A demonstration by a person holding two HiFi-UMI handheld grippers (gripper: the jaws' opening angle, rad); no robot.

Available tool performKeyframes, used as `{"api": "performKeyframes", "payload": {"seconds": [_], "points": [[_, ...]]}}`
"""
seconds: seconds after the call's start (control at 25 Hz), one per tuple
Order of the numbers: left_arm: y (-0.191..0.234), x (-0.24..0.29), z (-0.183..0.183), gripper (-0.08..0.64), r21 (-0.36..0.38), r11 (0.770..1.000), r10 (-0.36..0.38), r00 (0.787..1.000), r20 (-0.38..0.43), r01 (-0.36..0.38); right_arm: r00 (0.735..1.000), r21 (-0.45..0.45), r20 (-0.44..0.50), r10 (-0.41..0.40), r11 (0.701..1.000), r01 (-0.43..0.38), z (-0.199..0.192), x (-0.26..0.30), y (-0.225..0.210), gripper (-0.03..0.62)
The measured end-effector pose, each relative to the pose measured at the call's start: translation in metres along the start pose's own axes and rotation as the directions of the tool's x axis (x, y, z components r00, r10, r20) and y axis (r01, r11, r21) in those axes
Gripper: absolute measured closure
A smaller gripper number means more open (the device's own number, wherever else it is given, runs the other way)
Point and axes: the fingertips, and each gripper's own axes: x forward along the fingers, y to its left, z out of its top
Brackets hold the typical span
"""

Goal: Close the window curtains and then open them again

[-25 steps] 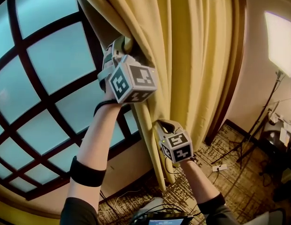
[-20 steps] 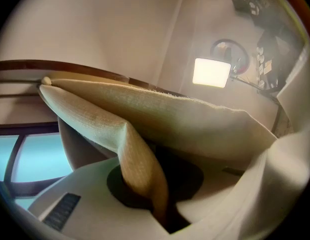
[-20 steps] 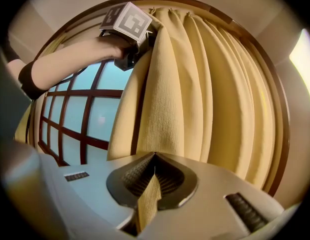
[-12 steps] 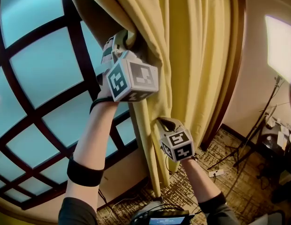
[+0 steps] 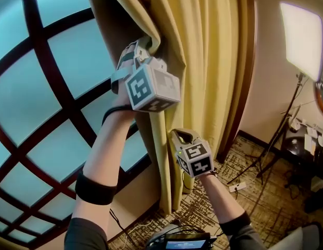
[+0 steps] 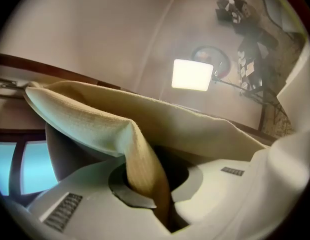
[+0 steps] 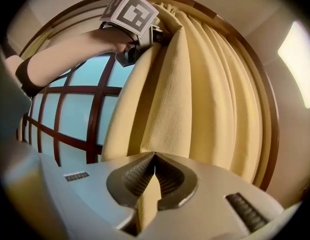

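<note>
A yellow curtain (image 5: 203, 61) hangs bunched at the right side of a dark-framed window (image 5: 52, 87). My left gripper (image 5: 146, 44) is raised high and shut on the curtain's leading edge; in the left gripper view a fold of the cloth (image 6: 95, 124) runs down between the jaws of that gripper (image 6: 155, 196). My right gripper (image 5: 176, 135) is lower down and shut on the same edge. The right gripper view has a thin strip of the curtain (image 7: 195, 99) pinched between the ribbed pads of the right gripper (image 7: 154, 159), with the left gripper (image 7: 154, 36) up above.
A dark wooden frame (image 5: 246, 87) borders the curtain on the right. A bright light panel (image 5: 303, 39) on a tripod stands at the right, with cables and a power strip (image 5: 237, 187) on the patterned carpet. A screen (image 5: 185, 241) sits at the bottom edge.
Both grippers have moved to the right with the curtain edge in them. The curtain is bunched tighter and more of the window glass shows.
</note>
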Motion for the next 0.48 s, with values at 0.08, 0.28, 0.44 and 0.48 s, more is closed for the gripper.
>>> {"api": "performKeyframes", "payload": {"seconds": [0.08,0.28,0.44,0.48], "points": [[-0.002,0.015,0.002,0.549,0.009,1.0,0.0,1.0,0.012,0.0,1.0,0.004,0.005,-0.01,1.0,0.01,0.003,0.006,-0.014,0.575],[-0.015,0.063,0.025,0.554,0.023,0.999,-0.026,0.999,0.04,0.025,1.0,0.015,0.015,-0.024,1.0,0.023,0.007,0.02,-0.053,0.575],[-0.076,0.111,0.021,0.56,0.046,0.992,-0.117,0.992,0.051,0.115,0.997,0.037,-0.017,-0.071,0.997,0.072,-0.005,0.035,-0.085,0.577],[-0.081,0.122,0.024,0.56,0.031,0.992,-0.122,0.99,0.066,0.12,0.996,0.045,-0.024,-0.087,0.995,0.088,-0.007,0.038,-0.096,0.577]]}}
